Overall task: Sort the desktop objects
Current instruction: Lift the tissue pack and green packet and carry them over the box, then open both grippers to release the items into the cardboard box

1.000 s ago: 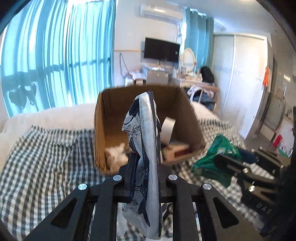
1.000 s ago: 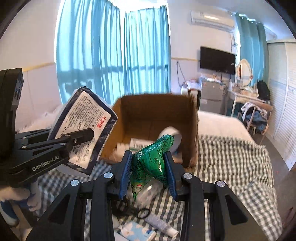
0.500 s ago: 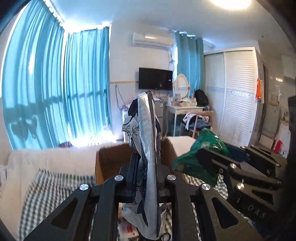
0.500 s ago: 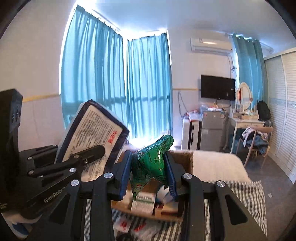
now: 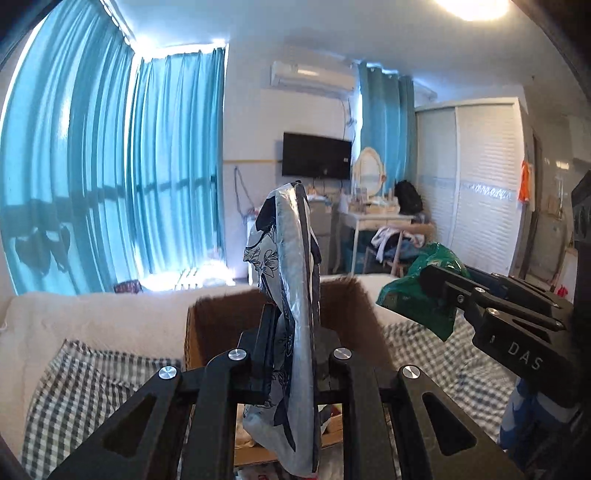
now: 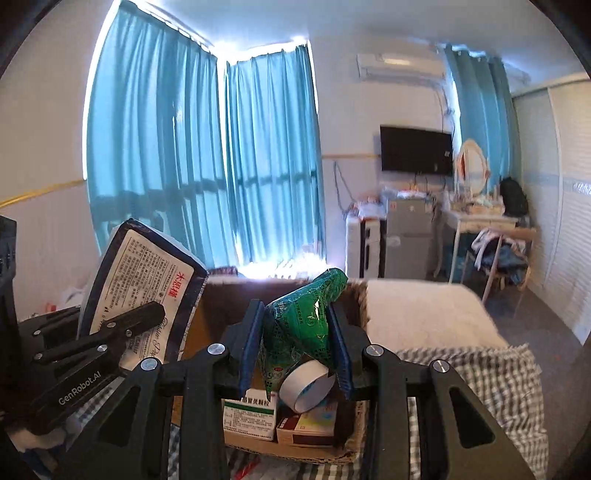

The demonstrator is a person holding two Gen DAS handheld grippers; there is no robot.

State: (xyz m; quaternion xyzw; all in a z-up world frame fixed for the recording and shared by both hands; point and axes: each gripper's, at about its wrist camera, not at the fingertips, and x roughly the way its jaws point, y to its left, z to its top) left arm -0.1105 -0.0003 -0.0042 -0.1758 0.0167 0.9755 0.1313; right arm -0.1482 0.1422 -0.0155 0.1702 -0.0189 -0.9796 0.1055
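Bright sun comes through my blue curtains [image 6: 207, 155] and glares white at the gap. The ceiling lamp [image 5: 476, 7] glows. Edges bend round and dark.

Tape roll [image 6: 306, 385] in box [image 6: 295, 448]

Both packets lifted — cardboard box [image 6: 207, 306] now lower, nearer.
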